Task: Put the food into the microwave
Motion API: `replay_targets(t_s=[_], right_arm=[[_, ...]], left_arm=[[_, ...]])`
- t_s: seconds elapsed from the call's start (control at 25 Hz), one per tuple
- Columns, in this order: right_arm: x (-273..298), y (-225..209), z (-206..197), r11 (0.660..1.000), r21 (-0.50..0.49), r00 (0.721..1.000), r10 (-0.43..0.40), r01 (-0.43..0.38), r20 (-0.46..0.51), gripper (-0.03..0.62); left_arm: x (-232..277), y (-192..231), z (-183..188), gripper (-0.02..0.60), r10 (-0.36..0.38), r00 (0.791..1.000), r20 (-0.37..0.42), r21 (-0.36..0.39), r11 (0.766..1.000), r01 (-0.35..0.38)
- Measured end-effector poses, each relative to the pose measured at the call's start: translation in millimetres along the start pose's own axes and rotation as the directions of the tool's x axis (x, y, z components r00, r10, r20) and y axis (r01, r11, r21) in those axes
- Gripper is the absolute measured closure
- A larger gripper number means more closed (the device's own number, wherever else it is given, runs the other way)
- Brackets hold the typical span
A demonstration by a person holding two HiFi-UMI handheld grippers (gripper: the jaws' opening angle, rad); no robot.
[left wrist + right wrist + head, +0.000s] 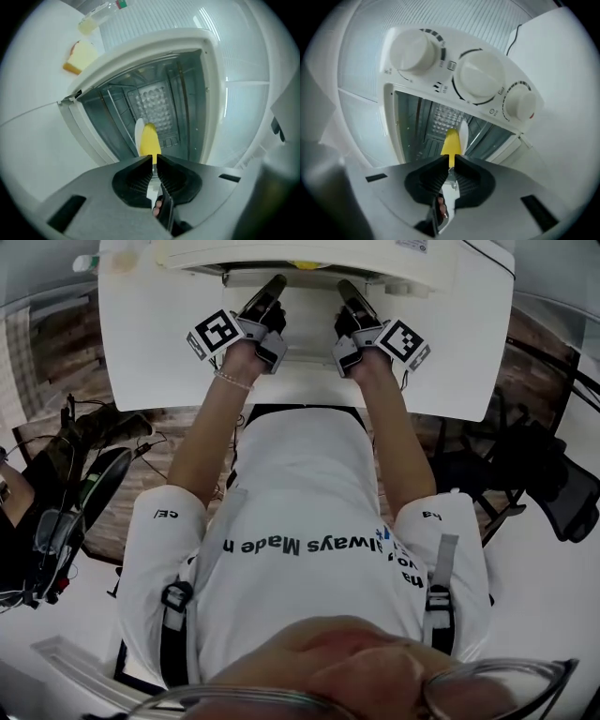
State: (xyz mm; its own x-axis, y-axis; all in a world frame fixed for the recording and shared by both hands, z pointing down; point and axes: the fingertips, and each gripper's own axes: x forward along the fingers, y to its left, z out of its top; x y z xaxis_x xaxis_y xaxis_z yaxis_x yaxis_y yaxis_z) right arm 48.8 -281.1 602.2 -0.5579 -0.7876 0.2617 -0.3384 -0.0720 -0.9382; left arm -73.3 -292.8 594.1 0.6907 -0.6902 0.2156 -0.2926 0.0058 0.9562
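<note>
A white microwave (pixel 375 257) with three round knobs (pixel 480 75) stands open at the far edge of a white table (pixel 150 343). Both grippers hold one white plate (pixel 139 132) edge-on, with yellow food (pixel 150 140) on it, at the mouth of the metal cavity (pixel 157 96). My left gripper (pixel 270 289) is shut on the plate's left rim, its jaw tips (pixel 154 159) pinching the thin white edge. On the opposite rim my right gripper (pixel 351 291) is shut too. From the right gripper view the plate (pixel 463 133) and food (pixel 451 143) point into the cavity.
A yellow wedge of food (pixel 80 57) and a clear bottle (pixel 101 16) lie on the table left of the microwave. The door seems folded down under the grippers (pixel 300 338). Bags and cables (pixel 75 484) lie on the floor at left, and a dark chair (pixel 553 484) stands at right.
</note>
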Motion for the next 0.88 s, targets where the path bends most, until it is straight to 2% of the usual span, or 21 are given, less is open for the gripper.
replay_targets(t_s=[0.04,0.12,0.32,0.48,0.64,0.76,0.88], right_arm=[[-7,5,-1,1.0,-0.019,1.0,0.01,-0.01,-0.001,0.559],[-17,16,-3,0.997,-0.067,1.0,0.025,-0.026,-0.005,0.559],[-35,48,-2,0.966,-0.25,0.998,0.055,-0.06,-0.027,0.566],[-53,78,-2,0.902,-0.424,0.996,0.074,-0.085,-0.043,0.568],[-68,107,-3,0.807,-0.582,0.995,0.082,-0.098,-0.054,0.569],[-81,126,-3,0.735,-0.671,0.995,0.085,-0.098,-0.053,0.571],[-93,146,-1,0.647,-0.757,0.996,0.083,-0.087,-0.043,0.571]], left_arm=[[-4,-9,-5,0.553,-0.024,1.0,-0.004,0.016,1.0,0.024],[-15,-22,-9,0.561,-0.026,0.999,-0.02,0.089,0.996,0.028],[-29,-60,-15,0.565,-0.058,0.997,-0.05,0.26,0.963,0.069],[-40,-90,-21,0.566,-0.091,0.994,-0.06,0.368,0.924,0.107],[-52,-118,-28,0.566,-0.126,0.989,-0.073,0.453,0.879,0.146],[-61,-140,-36,0.566,-0.148,0.985,-0.092,0.533,0.828,0.174],[-70,-163,-39,0.566,-0.142,0.986,-0.09,0.652,0.739,0.166]])
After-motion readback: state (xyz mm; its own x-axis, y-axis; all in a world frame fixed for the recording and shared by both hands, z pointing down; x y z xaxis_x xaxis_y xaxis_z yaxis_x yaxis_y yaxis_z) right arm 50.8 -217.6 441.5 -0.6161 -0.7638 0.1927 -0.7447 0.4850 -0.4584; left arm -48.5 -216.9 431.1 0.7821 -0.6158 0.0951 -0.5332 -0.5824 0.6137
